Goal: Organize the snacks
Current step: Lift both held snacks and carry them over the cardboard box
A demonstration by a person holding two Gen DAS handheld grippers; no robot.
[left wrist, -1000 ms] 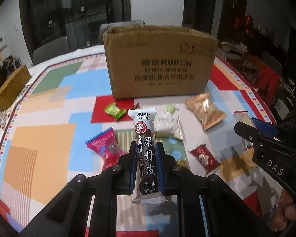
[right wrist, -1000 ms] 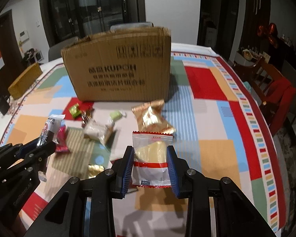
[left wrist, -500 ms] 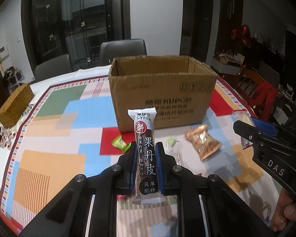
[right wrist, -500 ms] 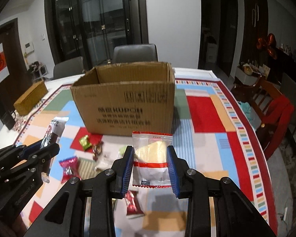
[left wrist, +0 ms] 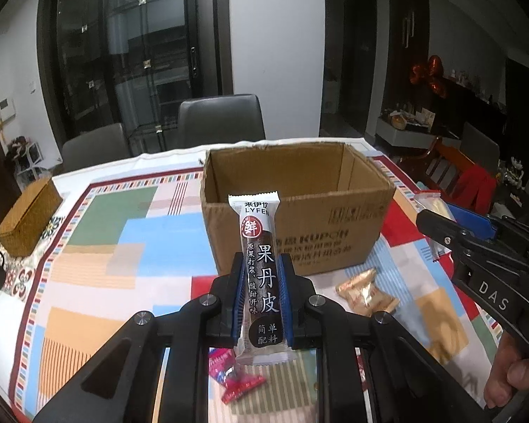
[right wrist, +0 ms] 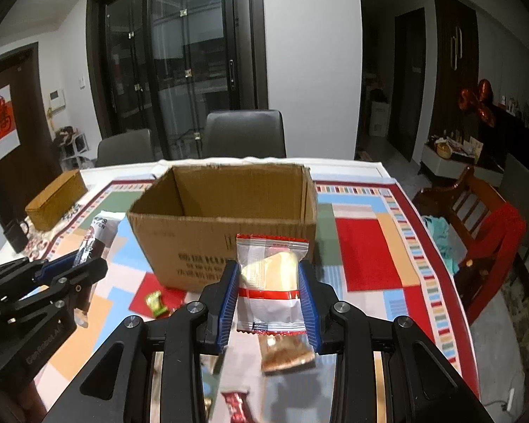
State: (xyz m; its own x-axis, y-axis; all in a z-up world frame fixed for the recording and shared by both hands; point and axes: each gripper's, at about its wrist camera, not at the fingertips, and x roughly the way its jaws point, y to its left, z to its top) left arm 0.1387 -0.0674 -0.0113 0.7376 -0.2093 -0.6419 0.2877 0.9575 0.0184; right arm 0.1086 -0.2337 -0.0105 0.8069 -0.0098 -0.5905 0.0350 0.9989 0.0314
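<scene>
Both light, crinkly packets looked easy to carry pinched at mid-length: the left gripper [left wrist: 261, 305] was clamped on the dark fruit-leather bar [left wrist: 261, 278] and the right gripper [right wrist: 268, 303] on the clear cake packet [right wrist: 271, 282], just near of the open cardboard box [right wrist: 225, 211].

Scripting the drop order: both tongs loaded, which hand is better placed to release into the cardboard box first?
Marginally the right. Its tongs hold the clear pastry packet squarely before the cardboard box. The left tongs with the long dark fruit-leather bar face the box's left half. Neither is over the opening yet.
</scene>
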